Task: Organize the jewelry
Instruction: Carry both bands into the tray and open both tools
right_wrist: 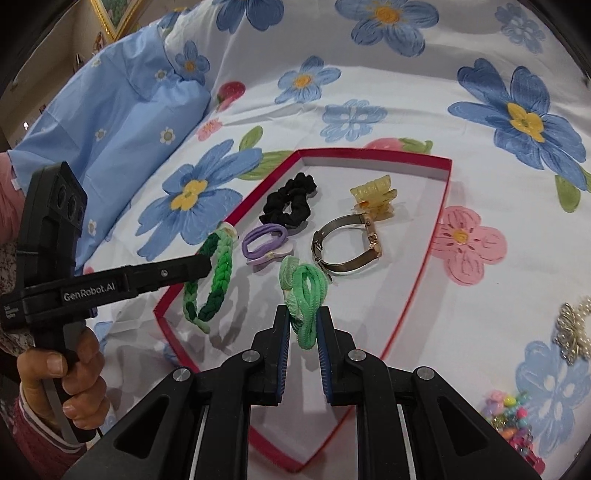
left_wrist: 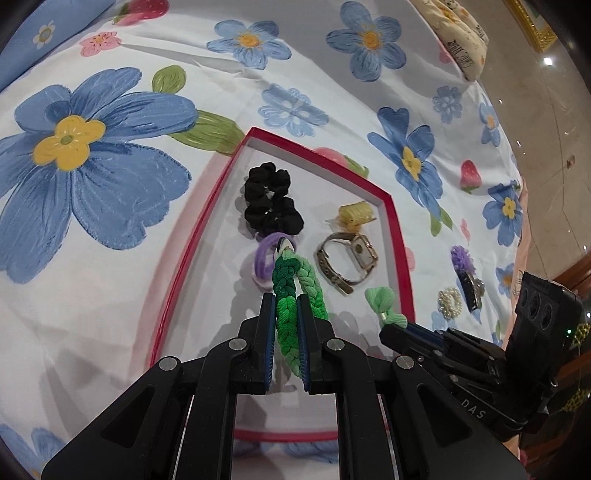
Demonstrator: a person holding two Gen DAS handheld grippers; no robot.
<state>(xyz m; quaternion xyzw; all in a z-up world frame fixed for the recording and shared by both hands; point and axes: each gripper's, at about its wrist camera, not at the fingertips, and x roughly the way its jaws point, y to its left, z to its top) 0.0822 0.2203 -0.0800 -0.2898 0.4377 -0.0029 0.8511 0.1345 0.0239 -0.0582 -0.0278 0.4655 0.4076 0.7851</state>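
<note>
Domestic bedroom. Evidence: floral bedsheet (left_wrist: 122, 192) spread over a soft surface, blue pillow (right_wrist: 110, 122) at far left, gilt picture frame (left_wrist: 532, 22) far right, polished stone floor (left_wrist: 546, 122) beyond.

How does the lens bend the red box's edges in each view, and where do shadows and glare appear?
Left wrist view: the red box rim bows outward; bright glare spots dot the floor at right. Right wrist view: the rim curves likewise; soft shadows fall beneath the braided band onto the box floor; both views stay sharp centrally.
</note>
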